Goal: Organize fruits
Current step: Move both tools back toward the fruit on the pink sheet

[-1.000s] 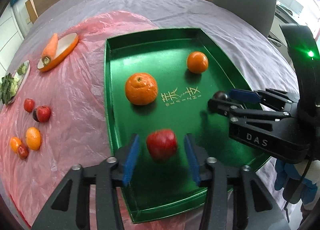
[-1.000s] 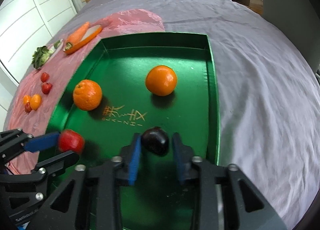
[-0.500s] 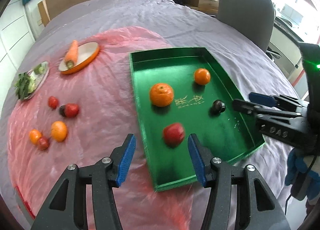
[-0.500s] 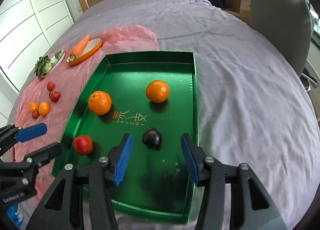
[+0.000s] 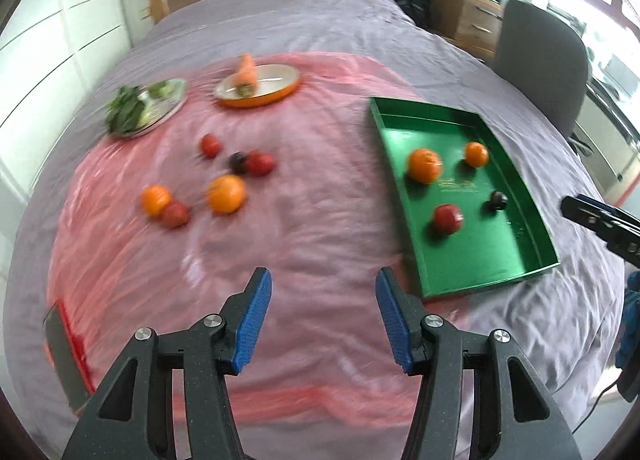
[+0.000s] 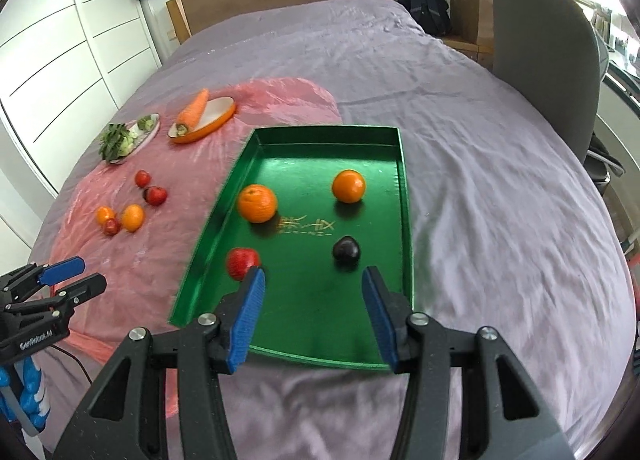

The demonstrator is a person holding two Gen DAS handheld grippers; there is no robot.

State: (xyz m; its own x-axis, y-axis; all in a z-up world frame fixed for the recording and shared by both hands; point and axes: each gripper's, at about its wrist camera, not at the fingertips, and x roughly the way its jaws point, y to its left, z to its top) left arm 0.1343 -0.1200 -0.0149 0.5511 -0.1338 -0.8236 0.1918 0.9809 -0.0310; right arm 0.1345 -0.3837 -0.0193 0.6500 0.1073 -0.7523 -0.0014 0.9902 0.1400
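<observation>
The green tray [image 6: 328, 135] lies on the purple bedspread and holds two oranges [image 6: 257, 203] [image 6: 349, 185], a red apple [image 6: 242, 262] and a dark plum [image 6: 347, 251]. My right gripper [image 6: 314, 284] hangs open and empty above the tray's near end. My left gripper [image 5: 324, 300] is open and empty over the pink sheet [image 5: 320, 219], left of the tray [image 5: 488, 288]. Ahead of it lie loose fruits: two oranges [image 5: 226, 193] [image 5: 156, 199], several small red fruits [image 5: 260, 163] and a dark plum [image 5: 238, 161]. The left gripper [image 6: 80, 275] also shows at the right wrist view's left edge.
An orange dish with a carrot [image 6: 204, 119] and a plate of greens [image 6: 128, 137] sit at the far end of the pink sheet. A grey chair [image 6: 548, 39] stands by the bed's right side. A dark, red-edged object [image 5: 64, 344] lies near the left gripper.
Both grippers rose and drew back from the tray, leaving the apple and the plum lying in it. The left gripper swung left over the pink sheet. The right jaws widened.
</observation>
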